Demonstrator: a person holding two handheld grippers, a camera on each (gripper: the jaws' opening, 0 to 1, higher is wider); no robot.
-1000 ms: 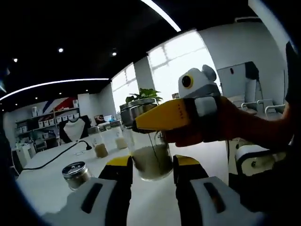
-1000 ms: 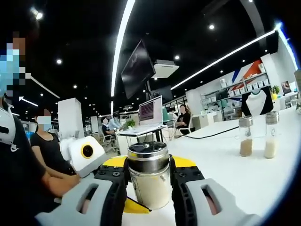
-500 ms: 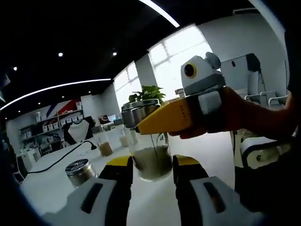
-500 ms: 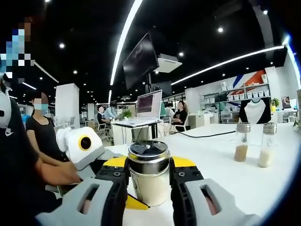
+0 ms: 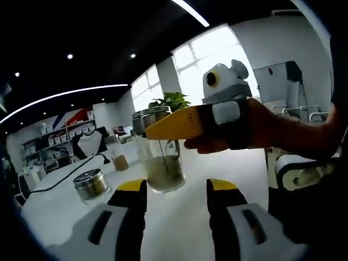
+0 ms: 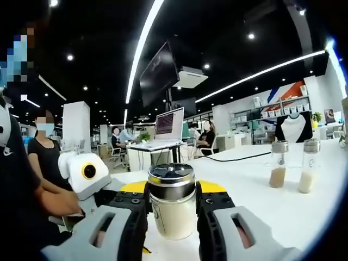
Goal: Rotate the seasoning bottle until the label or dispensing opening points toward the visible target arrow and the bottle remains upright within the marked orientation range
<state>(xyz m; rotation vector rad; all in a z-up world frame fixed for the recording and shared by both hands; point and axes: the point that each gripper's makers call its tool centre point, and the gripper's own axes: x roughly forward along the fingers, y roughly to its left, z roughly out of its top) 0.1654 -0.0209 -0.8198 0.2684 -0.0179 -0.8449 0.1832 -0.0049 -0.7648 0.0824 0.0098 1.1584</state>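
The seasoning bottle (image 5: 161, 162) is a glass jar with pale powder and a metal lid, roughly upright over the white table (image 5: 185, 228). My left gripper (image 5: 175, 190) is open. Its yellow-tipped jaws stand on either side of the bottle's base, just short of it and not touching. The right gripper's yellow jaw (image 5: 176, 122) comes in from the right, held by a hand, and clamps the bottle near its lid. In the right gripper view, my right gripper (image 6: 173, 202) is shut on the seasoning bottle (image 6: 173, 212), lid up. The left gripper (image 6: 87, 175) sits behind it on the left.
A short metal-lidded jar (image 5: 91, 186) stands left of the bottle. Two tall shakers (image 6: 279, 163) (image 6: 310, 166) stand further back on the table, and a black cable (image 5: 60, 182) runs across it. A person's arm (image 6: 51, 201) is at the left, and people sit at desks behind.
My left gripper's jaws have spread and drawn back from the bottle they flanked closely before. The right gripper keeps its hold, and the bottle sits a little left in the left gripper view.
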